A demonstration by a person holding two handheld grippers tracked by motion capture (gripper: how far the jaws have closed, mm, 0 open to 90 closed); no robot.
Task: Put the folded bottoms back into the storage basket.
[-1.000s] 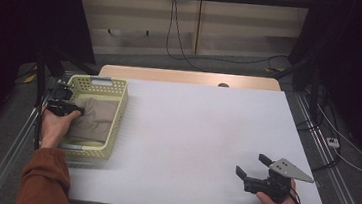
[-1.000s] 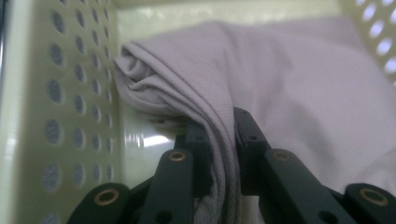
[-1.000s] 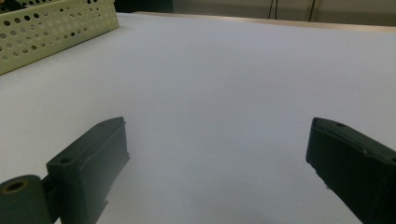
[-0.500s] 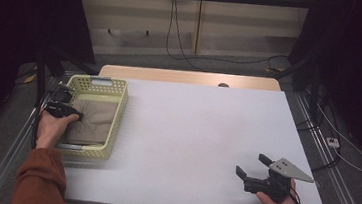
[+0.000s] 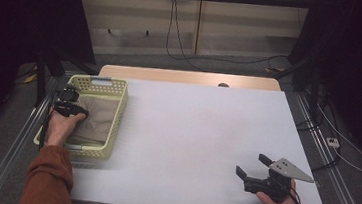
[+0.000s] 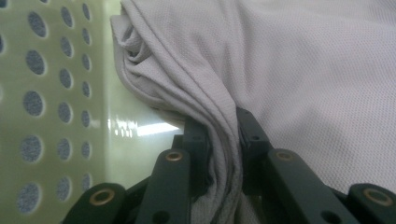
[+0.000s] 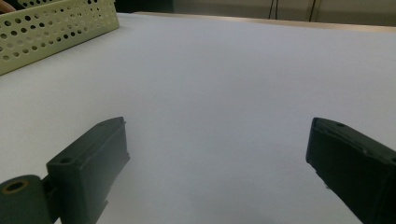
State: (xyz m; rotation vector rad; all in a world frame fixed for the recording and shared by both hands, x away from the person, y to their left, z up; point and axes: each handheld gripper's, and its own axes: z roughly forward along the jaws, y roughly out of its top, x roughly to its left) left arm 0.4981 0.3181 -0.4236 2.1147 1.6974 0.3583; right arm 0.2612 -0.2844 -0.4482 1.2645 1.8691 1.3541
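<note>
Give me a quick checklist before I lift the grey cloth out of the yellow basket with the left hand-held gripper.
1. Left hand-held gripper clamped on a fold of the grey cloth: ok.
2. Only cloth between the jaws, no basket wall: ok.
3. Yellow basket flat on the white table: ok.
4. Rest of the cloth free of snags: cannot tell.
5. Right hand-held gripper open, over bare table, away from the basket: ok.

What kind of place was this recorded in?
Probably a lab or recording workspace: a white table in a metal frame, dark curtains on both sides, loose cables across the floor and a wall socket behind.
</note>
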